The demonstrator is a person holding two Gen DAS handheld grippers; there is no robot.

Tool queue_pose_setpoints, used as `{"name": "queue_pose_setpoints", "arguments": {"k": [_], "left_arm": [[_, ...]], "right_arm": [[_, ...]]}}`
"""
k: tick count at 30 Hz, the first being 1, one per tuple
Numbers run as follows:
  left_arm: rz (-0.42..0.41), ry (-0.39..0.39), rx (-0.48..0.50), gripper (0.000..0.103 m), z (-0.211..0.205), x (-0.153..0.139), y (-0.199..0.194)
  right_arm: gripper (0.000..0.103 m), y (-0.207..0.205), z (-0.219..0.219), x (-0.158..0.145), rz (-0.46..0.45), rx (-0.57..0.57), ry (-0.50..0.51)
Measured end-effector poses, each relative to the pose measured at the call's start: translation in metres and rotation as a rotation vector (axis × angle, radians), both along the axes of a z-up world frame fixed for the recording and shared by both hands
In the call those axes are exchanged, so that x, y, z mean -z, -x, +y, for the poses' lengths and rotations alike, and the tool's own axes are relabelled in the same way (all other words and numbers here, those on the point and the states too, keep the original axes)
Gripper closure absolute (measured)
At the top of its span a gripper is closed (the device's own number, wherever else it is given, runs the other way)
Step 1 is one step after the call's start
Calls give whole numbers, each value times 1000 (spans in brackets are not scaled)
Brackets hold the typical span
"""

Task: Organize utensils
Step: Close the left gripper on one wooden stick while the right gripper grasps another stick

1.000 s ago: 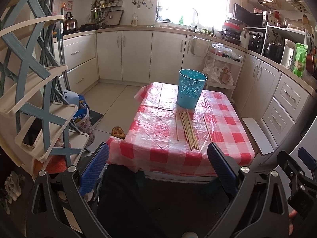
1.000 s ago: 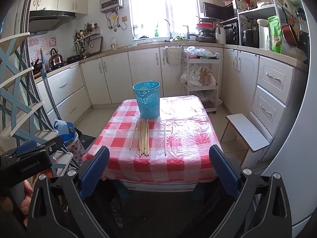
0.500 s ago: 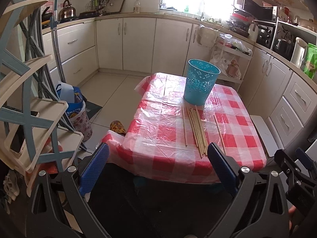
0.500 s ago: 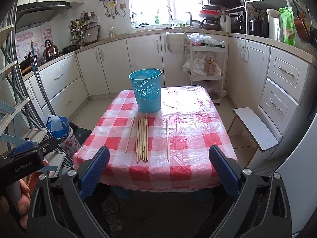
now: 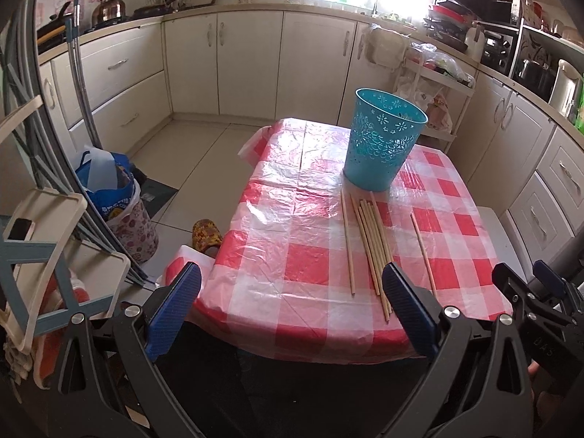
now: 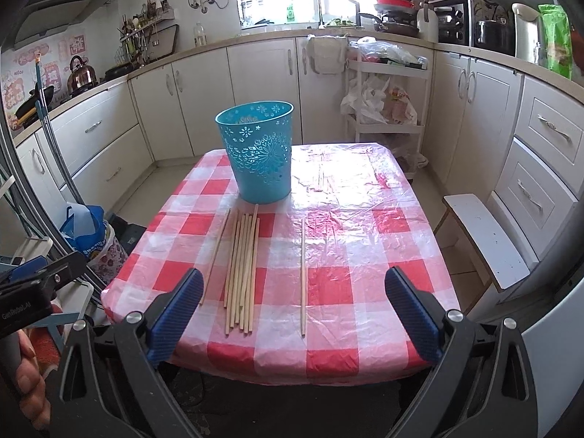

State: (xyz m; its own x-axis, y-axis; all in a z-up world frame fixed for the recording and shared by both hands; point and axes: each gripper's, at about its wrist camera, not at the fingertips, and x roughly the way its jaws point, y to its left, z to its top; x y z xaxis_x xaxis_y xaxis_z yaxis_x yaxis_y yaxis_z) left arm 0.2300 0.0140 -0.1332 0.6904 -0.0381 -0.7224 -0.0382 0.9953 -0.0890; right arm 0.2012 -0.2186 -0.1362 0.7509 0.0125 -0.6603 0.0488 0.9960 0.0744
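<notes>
Several wooden chopsticks [image 5: 372, 244] [image 6: 242, 266] lie in a loose bundle on a red-and-white checked table [image 5: 303, 266] [image 6: 346, 219], their far ends near a teal perforated basket [image 5: 383, 142] [image 6: 259, 153] that stands upright. One single chopstick [image 5: 422, 253] [image 6: 302, 273] lies apart to the right of the bundle, another thin one [image 5: 346, 244] [image 6: 216, 255] to its left. My left gripper [image 5: 292, 303] is open near the table's front edge, nothing between its blue pads. My right gripper [image 6: 292, 306] is open too, over the front edge above the chopsticks' near ends.
A white step stool [image 6: 481, 237] stands right of the table. Bags [image 5: 113, 197] and a slipper [image 5: 206, 237] sit on the floor at the left, beside a plastic rack [image 5: 47, 255]. Kitchen cabinets [image 6: 255, 84] line the back and right walls. A hand [image 6: 25, 376] holds the other gripper.
Both grippers have moved forward toward the table and tilted down; the table, basket and chopsticks now appear larger and closer. Nothing on the table has moved.
</notes>
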Motion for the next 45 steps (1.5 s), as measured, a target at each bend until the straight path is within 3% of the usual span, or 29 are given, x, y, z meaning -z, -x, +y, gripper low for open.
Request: {"name": "queue_pose_setpoints", "arguments": {"k": [3,7,14,22,24,34,38,43,45], "left_arm": [[24,11,10,8,-5,11,-25],[54,14,22,8,-15,28,-58],[94,-5,56,9,-37,58,-114],[145,-45,110,25,-61,97,-167],[149,-53,112,26,-65,104,-176],[198,-71,142,48,-78,131,-208],[191,-100,151,57,-86,136,-214],[198,-82,179,88,-86,135,-220],[207,-54,202,94,-83,135,-222]], "right_arm": [[27,-30,-3,18,42,-18,-4],[40,-66,-5,41,87,-36,3],[45,-123,-6,76,150,-48,40],[51,-157,-11,102,200,-65,43],[59,-162,-12,107,211,-83,30],[95,-164,-22,121,211,-148,19],[97,-162,-31,120,199,-145,-12],[97,-161,-39,118,182,-136,-64],[97,-162,-44,118,179,-127,-92]]}}
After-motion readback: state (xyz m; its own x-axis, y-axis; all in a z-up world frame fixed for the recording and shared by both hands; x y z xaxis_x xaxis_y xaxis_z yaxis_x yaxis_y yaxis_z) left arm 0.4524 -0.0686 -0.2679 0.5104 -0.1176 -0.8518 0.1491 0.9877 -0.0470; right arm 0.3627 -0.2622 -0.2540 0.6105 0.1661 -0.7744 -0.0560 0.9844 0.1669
